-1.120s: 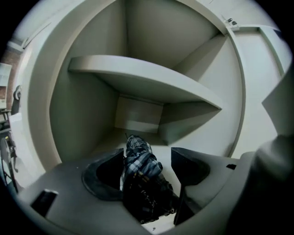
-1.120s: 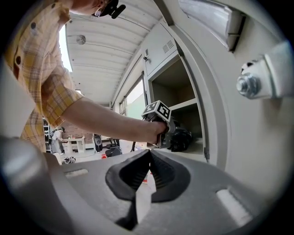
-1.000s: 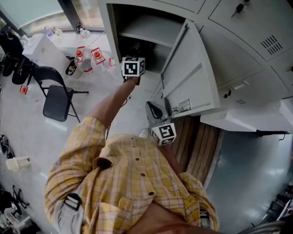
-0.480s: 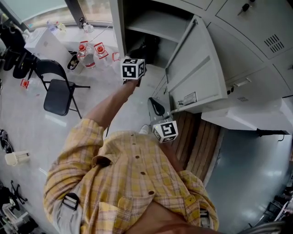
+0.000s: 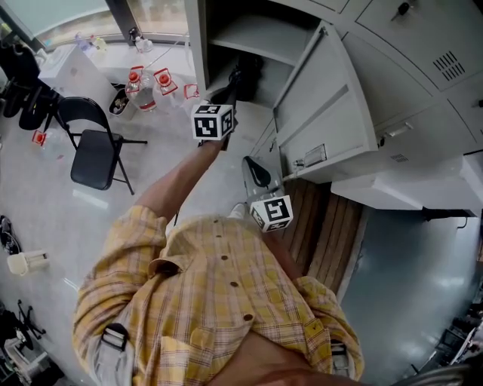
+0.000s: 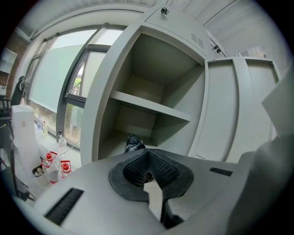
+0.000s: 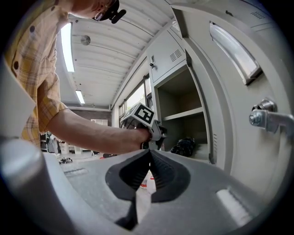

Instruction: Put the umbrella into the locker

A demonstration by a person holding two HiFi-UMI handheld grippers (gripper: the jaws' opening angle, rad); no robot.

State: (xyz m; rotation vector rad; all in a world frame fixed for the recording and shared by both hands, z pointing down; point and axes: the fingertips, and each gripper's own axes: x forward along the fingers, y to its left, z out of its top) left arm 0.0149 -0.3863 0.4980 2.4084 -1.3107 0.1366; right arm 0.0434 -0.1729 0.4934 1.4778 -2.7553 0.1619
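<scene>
Your left gripper (image 6: 148,160) has its jaws pressed together with nothing between them. It sits in front of the open compartment, outside the opening. The black folded umbrella (image 6: 134,143) is already inside the pale grey metal locker (image 6: 115,69). It lies on the floor of the lower section, under the grey shelf (image 6: 151,106), toward the back, apart from your jaw tips.

Your right gripper (image 7: 149,160) is closed as well and holds nothing. It is beside the grey locker door (image 5: 324,113), which stands swung open to the right of the compartment. From the right gripper view you can see the door's metal latch handle (image 7: 265,119) close by on the right.

There is little writing for you to read. The door carries a small white label (image 5: 311,157) near its lower edge, but its print is too small to make out. The clear plastic bottles with red caps (image 5: 143,83) on the floor left of the locker have red-and-white labels, and no brand is legible. The cube on each gripper shows only black-and-white square markers.

A black folding chair (image 5: 94,151) stands on the pale floor well to the left. The neighbouring locker doors to the right have vent slots (image 5: 447,62), and one of them has a key in its lock (image 5: 400,9).
</scene>
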